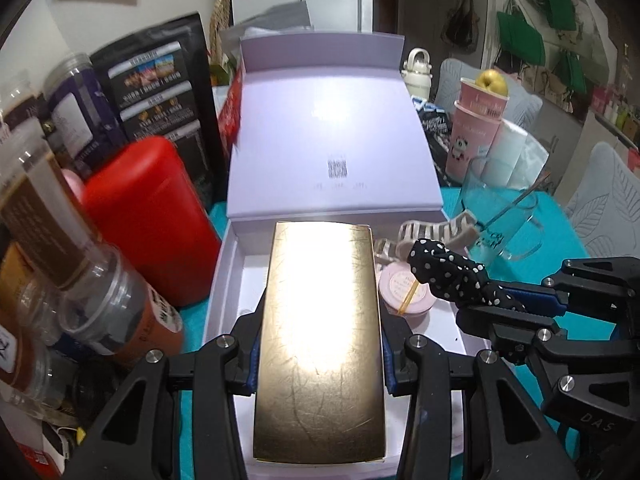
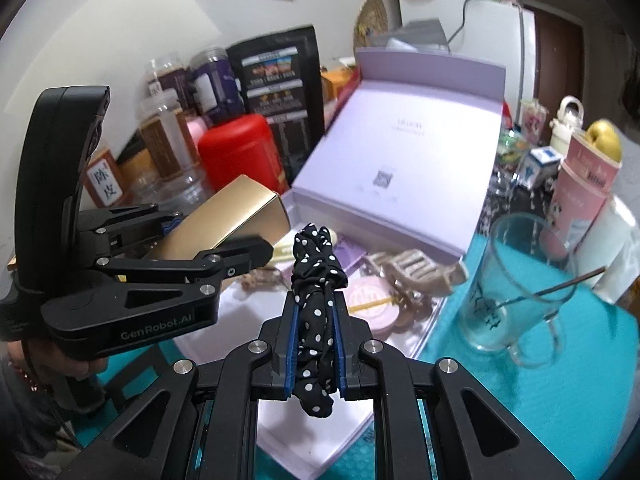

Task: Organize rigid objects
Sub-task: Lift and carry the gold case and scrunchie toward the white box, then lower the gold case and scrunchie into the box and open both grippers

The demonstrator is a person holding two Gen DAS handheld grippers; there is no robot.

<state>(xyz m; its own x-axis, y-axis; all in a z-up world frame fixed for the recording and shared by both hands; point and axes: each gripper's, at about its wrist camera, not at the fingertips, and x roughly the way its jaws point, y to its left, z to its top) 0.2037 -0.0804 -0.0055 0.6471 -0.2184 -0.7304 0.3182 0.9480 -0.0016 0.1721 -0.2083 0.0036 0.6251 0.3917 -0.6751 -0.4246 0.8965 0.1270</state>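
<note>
At the far left stand clear plastic jars (image 1: 76,272) and a red canister (image 1: 152,216), crowded together on the teal tabletop (image 2: 520,400). Just right of them the left gripper (image 1: 320,360) clamps a gold box (image 1: 320,320) between its blue-padded fingers (image 1: 250,364), which press its two long sides near the box's near half; the box points away over the open lilac gift box (image 1: 332,152), above its white tray. Further right, inside that tray, lie a round pink tin (image 1: 406,292) and a beige hair claw (image 2: 416,272). The right gripper (image 2: 316,344) is closed tight on a black polka-dot scrunchie (image 2: 316,280), whose bunched loop sticks out beyond the fingertips above the tray. Right of the gift box, on the teal surface, stands a glass mug (image 2: 516,288) with a spoon in it, and pink cups (image 1: 476,128) behind.
</note>
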